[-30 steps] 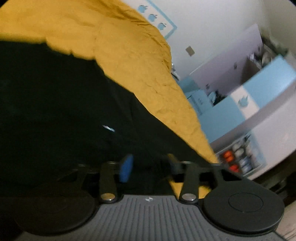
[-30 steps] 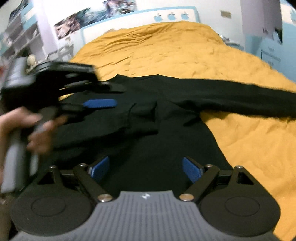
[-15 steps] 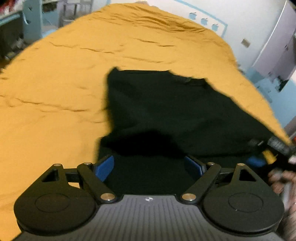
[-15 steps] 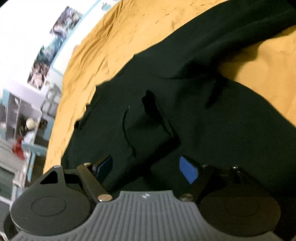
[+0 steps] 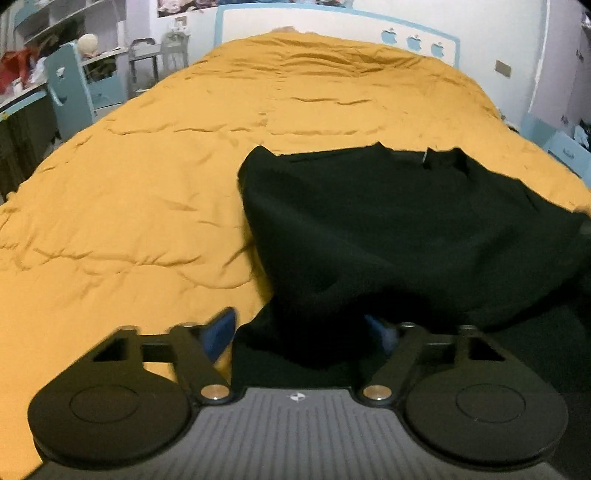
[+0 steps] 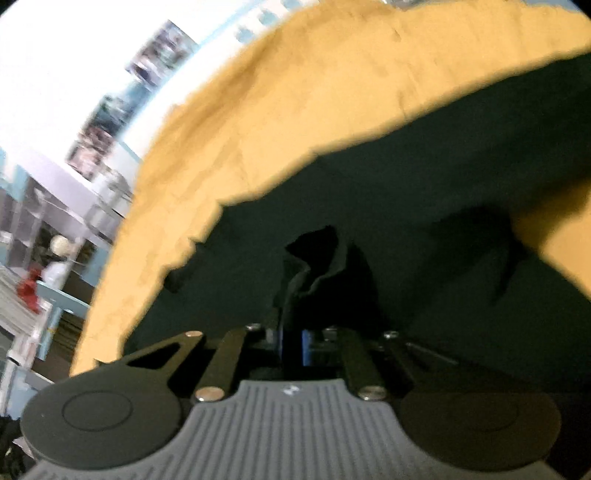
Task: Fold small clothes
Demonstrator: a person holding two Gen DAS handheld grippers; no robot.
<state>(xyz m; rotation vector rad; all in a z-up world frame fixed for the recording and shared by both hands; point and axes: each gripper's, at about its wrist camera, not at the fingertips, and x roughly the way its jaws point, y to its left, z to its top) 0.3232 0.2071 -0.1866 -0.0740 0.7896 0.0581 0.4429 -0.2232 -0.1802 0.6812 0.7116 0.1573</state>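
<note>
A black long-sleeved top point(image 5: 388, 229) lies on the orange bedspread point(image 5: 147, 177), its left part folded over the body. My left gripper point(image 5: 301, 332) is open low over the top's near edge, with black cloth lying between its blue pads point(image 5: 218, 330). In the right wrist view the same top point(image 6: 424, 206) fills the lower half. My right gripper point(image 6: 293, 345) is shut on a bunched fold of the black cloth point(image 6: 317, 269), which stands up just ahead of its fingers.
A blue-edged headboard point(image 5: 332, 22) and white wall stand at the far end of the bed. Shelves and a light blue chair point(image 5: 70, 88) are on the left. Light blue furniture point(image 5: 554, 144) is on the right.
My right gripper has closed on a fold of the top and tilted. My left gripper has let go of the sleeve, opened, and swung round to face along the bed.
</note>
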